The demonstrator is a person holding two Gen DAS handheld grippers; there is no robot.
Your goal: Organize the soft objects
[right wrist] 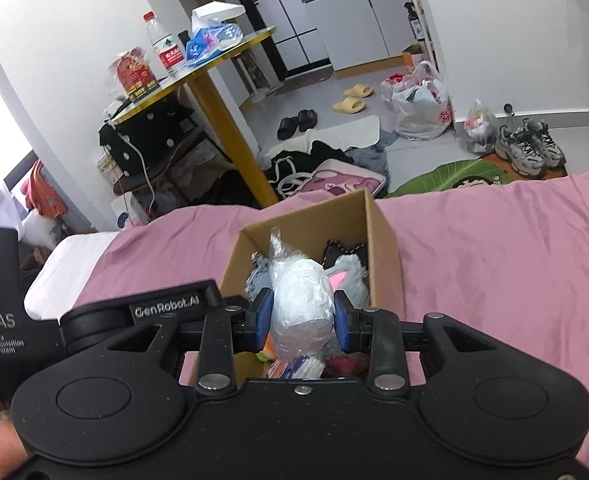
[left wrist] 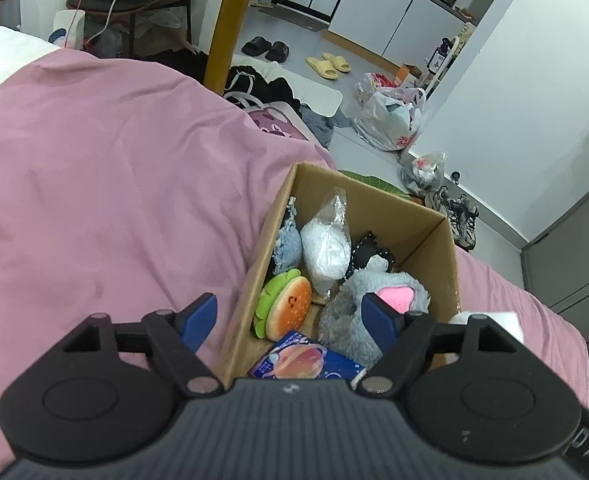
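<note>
Clear crinkled plastic wraps the white bundle (right wrist: 300, 308) you have pinched in the right claw (right wrist: 303, 317), the blue pads pressing its flanks at its lower, fatter part, right over the open cardboard box (right wrist: 386, 248) on the pink bed cover (right wrist: 494, 248). Your left claw (left wrist: 290, 316) stands wide and holds nothing, straddling the near left wall of the box, one blue pad outside it and the other beside the grey plush (left wrist: 370, 308). To finish this well, I'd judge you should lower the bundle until its belly is borne by the toys beneath before you let the pads part, and keep the left claw clear of its path. The bundle's long axis runs away from you toward the far wall of the box, slightly leaning, its twisted plastic tail (right wrist: 275, 242) pointing to the far end. The burger plush (left wrist: 284, 306) sits against the left wall of the box, the grey plush along the right wall, and a blue printed packet (left wrist: 306, 364) at the near end.
</note>
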